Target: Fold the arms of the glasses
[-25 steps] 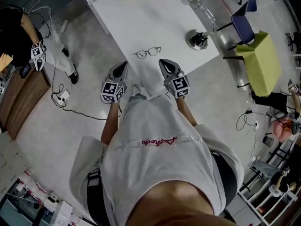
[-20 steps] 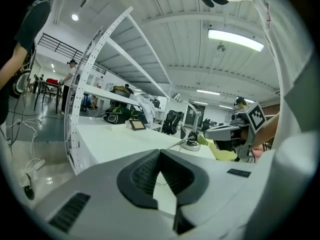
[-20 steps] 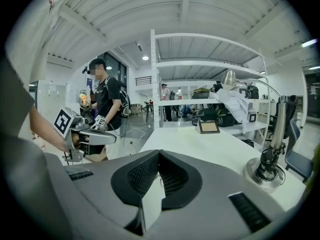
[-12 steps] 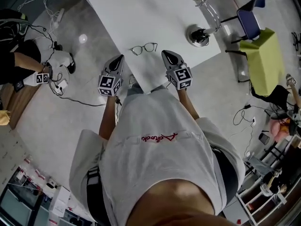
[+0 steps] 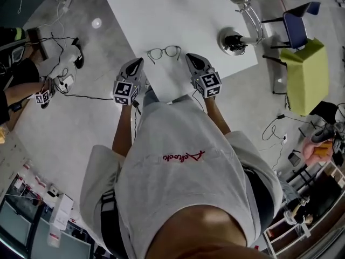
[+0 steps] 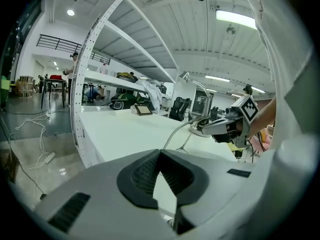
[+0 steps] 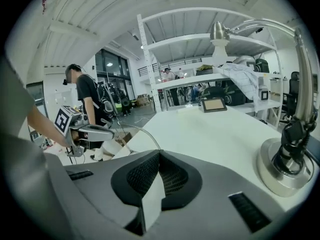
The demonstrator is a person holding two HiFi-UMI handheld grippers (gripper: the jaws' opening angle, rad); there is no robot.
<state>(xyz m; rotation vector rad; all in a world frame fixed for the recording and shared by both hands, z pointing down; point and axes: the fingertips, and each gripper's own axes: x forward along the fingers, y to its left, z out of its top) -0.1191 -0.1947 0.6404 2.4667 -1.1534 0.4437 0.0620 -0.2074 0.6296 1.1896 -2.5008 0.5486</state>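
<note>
Thin dark-rimmed glasses lie on the white table near its front corner, arms unfolded and pointing toward me. My left gripper is just left of them and my right gripper just right, both tips close to the arms. Each pair of jaws meets at the tip with nothing held. In the left gripper view a thin arm of the glasses curves up past the shut left gripper. The right gripper view shows the other arm beyond the shut right gripper.
A silver desk lamp stands on the table at the right, its base close to my right gripper. A small framed tablet sits farther back. A yellow-green seat and a blue chair stand right of the table. Cables lie on the floor to the left.
Both grippers have come forward, so their tips now flank the glasses more closely. The person at the left edge has moved back out of most of the view.
</note>
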